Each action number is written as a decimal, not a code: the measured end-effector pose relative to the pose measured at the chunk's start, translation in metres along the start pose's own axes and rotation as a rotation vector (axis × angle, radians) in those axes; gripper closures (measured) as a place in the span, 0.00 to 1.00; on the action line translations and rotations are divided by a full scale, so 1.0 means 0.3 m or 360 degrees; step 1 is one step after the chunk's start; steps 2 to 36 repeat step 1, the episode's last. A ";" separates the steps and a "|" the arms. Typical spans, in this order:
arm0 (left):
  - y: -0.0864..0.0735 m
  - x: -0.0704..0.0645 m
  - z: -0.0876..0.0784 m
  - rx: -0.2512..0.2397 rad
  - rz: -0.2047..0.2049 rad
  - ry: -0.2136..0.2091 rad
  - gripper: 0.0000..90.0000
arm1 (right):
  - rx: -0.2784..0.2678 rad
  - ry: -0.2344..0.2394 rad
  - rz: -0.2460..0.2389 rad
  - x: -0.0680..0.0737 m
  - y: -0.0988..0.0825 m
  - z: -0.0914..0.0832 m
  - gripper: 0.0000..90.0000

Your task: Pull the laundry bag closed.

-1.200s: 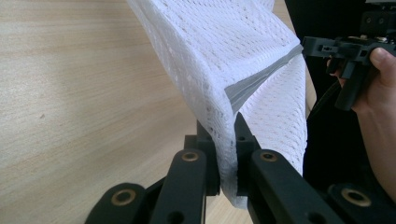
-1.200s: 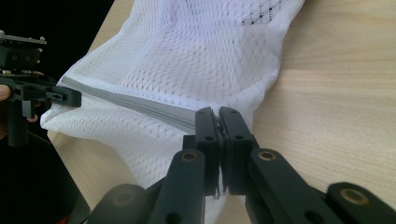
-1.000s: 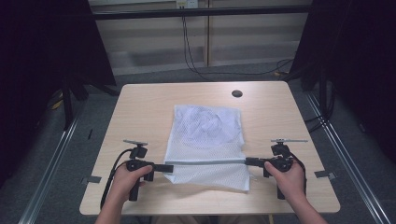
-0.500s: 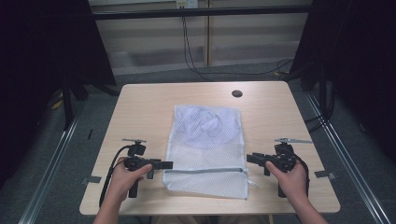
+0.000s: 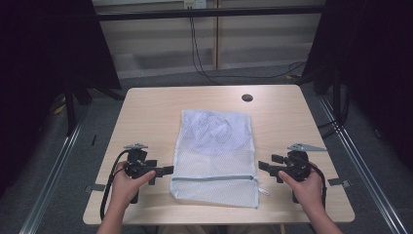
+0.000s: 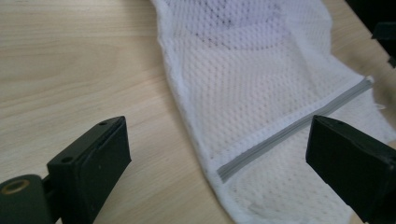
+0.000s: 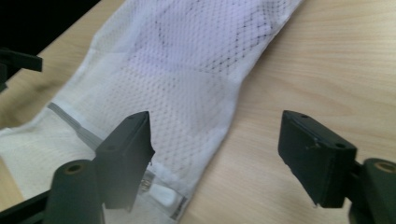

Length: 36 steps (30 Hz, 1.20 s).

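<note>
White mesh bag (image 5: 214, 156) lay flat at tabletop (image 5: 156, 112) centre, grey zipper (image 5: 213, 178) along its near end. Left gripper (image 5: 164, 171) sat just left of the near edge, right gripper (image 5: 265, 166) just right; both sets of fingers had just been opening, released, nothing between them.

High view above the table (image 5: 146, 105) looking down, gripper views close, low, facing inward, sharing mesh bag (image 5: 216, 156).

The light wooden table (image 5: 160, 112) has a small dark round hole (image 5: 247, 97) near its far edge. Beyond the table, black cables (image 5: 204, 63) hang, seemingly against a pale wall.
</note>
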<state>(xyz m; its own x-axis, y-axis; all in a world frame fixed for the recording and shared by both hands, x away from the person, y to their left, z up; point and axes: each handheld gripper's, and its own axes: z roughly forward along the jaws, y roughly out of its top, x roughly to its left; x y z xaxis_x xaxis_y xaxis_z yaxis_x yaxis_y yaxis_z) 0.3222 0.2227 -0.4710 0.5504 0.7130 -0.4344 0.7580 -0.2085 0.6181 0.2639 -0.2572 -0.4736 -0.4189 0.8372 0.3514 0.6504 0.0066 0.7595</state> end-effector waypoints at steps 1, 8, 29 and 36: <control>-0.003 0.008 0.000 0.0001 0.0003 0.0020 0.06 | 0.0000 -0.0009 -0.0024 -0.005 -0.001 0.002 0.25; -0.003 0.008 0.000 0.0001 0.0003 0.0020 0.06 | 0.0000 -0.0009 -0.0024 -0.005 -0.001 0.002 0.25; -0.003 0.008 0.000 0.0001 0.0003 0.0020 0.06 | 0.0000 -0.0009 -0.0024 -0.005 -0.001 0.002 0.25; -0.003 0.008 0.000 0.0001 0.0003 0.0020 0.06 | 0.0000 -0.0009 -0.0024 -0.005 -0.001 0.002 0.25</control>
